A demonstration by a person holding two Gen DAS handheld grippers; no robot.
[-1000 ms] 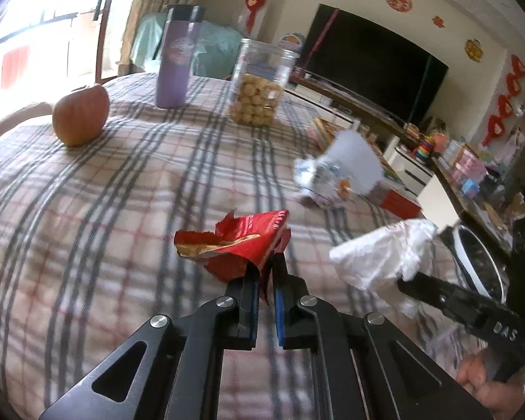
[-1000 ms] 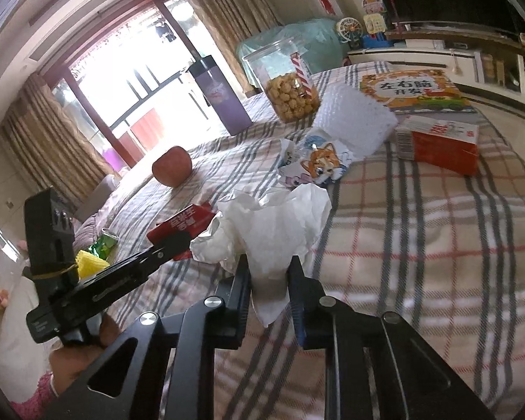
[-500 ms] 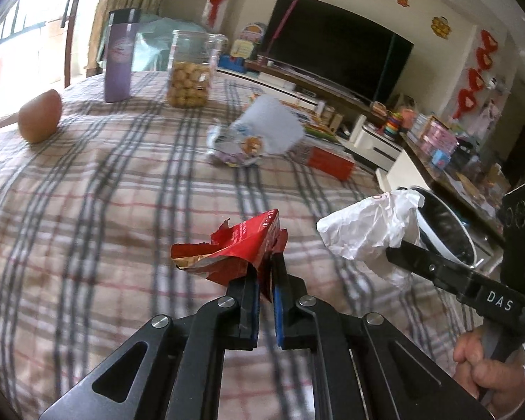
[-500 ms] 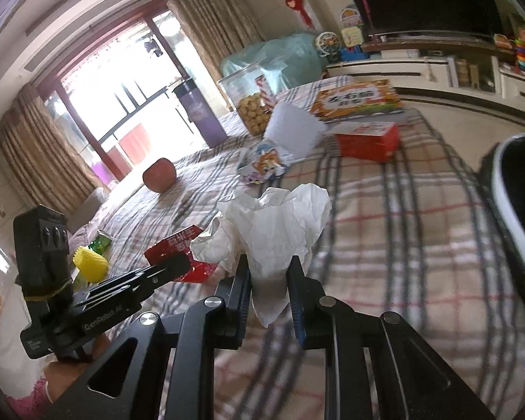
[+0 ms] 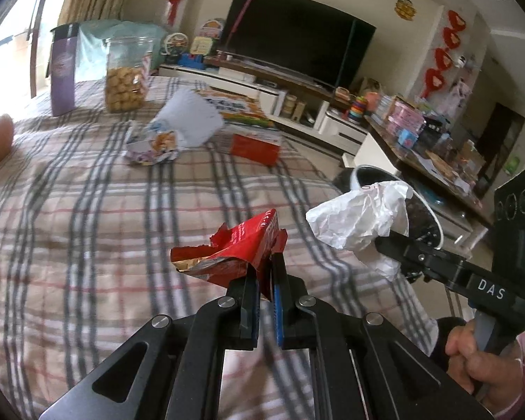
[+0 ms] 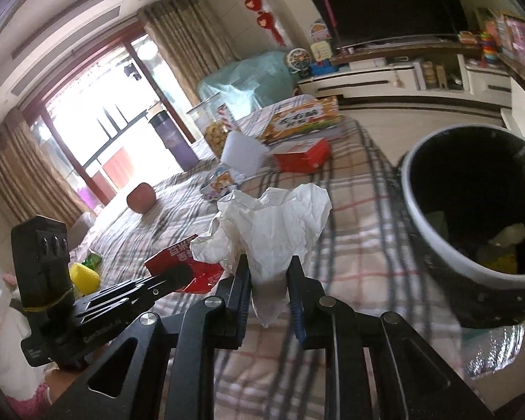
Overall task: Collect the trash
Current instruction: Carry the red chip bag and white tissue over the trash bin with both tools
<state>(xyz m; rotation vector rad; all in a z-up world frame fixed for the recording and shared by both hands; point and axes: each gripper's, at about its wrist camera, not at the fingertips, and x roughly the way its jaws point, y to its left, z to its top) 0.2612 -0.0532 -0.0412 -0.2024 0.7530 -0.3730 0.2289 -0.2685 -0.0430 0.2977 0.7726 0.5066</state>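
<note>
My left gripper [image 5: 264, 266] is shut on a torn red snack wrapper [image 5: 234, 250] and holds it above the plaid tablecloth [image 5: 87, 217]. My right gripper [image 6: 267, 269] is shut on a crumpled white tissue [image 6: 273, 224], also seen in the left wrist view [image 5: 360, 217]. A dark trash bin with a pale rim [image 6: 472, 217] stands just right of the table, close to the tissue; some scraps lie inside. A crumpled cartoon wrapper [image 5: 154, 143] lies farther back on the table.
On the table are a red box [image 5: 255, 147], a colourful book [image 6: 304, 122], a white sheet [image 5: 189, 122], a snack jar [image 5: 127, 77], a purple tumbler [image 5: 63, 73] and an apple [image 6: 141, 197]. A yellow object [image 6: 84, 276] lies at the near left.
Both grippers have swung right with their loads toward the table's right edge. The bin has come into full view beside the tissue.
</note>
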